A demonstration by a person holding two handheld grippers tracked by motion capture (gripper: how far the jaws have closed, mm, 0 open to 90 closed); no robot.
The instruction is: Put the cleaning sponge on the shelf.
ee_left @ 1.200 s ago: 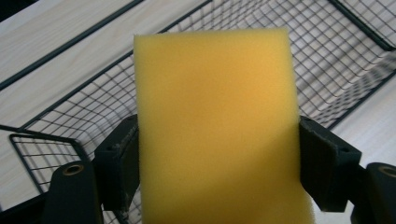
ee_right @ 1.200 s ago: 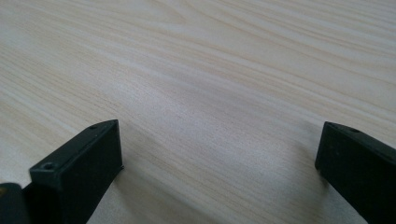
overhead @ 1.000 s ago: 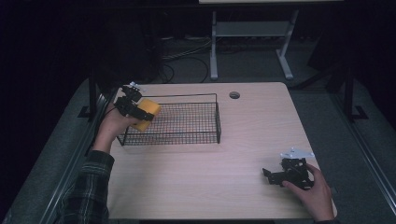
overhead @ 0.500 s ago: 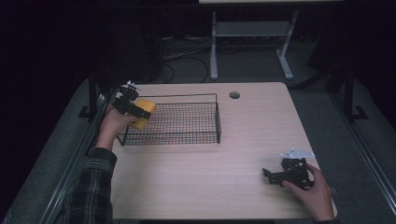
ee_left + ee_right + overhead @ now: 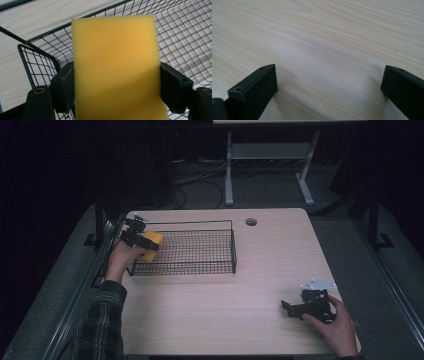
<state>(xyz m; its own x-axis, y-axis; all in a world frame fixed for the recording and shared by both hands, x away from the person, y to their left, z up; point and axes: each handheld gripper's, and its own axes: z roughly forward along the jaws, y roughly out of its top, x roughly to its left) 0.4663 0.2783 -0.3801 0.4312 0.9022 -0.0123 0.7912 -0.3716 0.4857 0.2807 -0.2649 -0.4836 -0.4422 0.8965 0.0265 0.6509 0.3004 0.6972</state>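
Observation:
A yellow sponge (image 5: pixel 115 67) is clamped between the two black jaws of my left gripper (image 5: pixel 144 241), which is shut on it. In the high view the sponge (image 5: pixel 152 243) hangs at the left end of the black wire basket (image 5: pixel 200 267), just inside its rim. In the left gripper view the basket's mesh (image 5: pixel 185 42) lies behind and below the sponge. My right gripper (image 5: pixel 290 308) rests low over the table at the front right, held by a hand, its jaws wide apart with bare wood (image 5: pixel 324 62) between them.
The pale wooden table (image 5: pixel 260 270) has a round cable hole (image 5: pixel 251 222) behind the basket. A metal stand (image 5: pixel 265 155) and cables sit on the dark floor beyond the table. A plaid sleeve (image 5: pixel 100 320) comes in at the bottom left.
My left gripper with the sponge has moved down and slightly left, toward the left end of the basket. The right gripper has stayed put.

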